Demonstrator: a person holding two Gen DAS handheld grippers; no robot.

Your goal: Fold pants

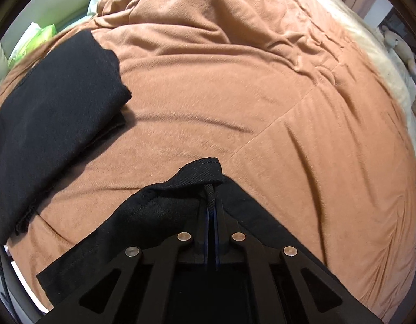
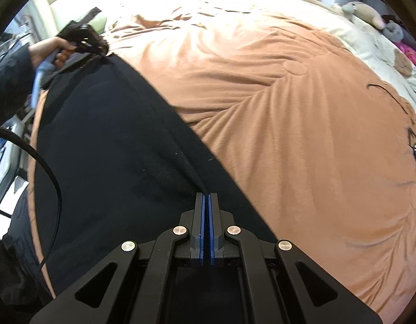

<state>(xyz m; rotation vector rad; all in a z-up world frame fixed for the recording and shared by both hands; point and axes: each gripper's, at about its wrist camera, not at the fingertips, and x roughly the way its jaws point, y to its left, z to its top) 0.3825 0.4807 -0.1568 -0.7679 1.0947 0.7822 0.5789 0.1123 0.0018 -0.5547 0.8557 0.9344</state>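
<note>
The pair of black cotton pants (image 2: 105, 145) lies spread on a bed covered by a tan plush blanket (image 2: 275, 113), occupying the left and near part of the bed in the right wrist view. The right gripper (image 2: 207, 197) points steeply down at the near end of the garment; its blue-padded fingers (image 2: 199, 216) are pressed together on a raised fold of the black fabric, which enters the gap at the fingertips. The left gripper (image 1: 212, 197) is likewise pressed together, pinching a hemmed corner of the pants (image 1: 199, 172), which bunches up over the fingertips and hides most of them. In the right wrist view the left gripper (image 2: 97, 47) appears at the far left end of the garment, held by a person's hand (image 2: 49, 51) in a dark sleeve (image 2: 10, 81), with the fabric drawn taut between the two grippers. A separate folded black garment (image 1: 53, 113) rests on the blanket at the left in the left wrist view, apart from the held corner. A black cable (image 2: 45, 167) crosses the near left of the right wrist view. Soft toys (image 2: 370, 13) lie on a pale sheet (image 2: 364, 43) at the far right edge of the bed.
</note>
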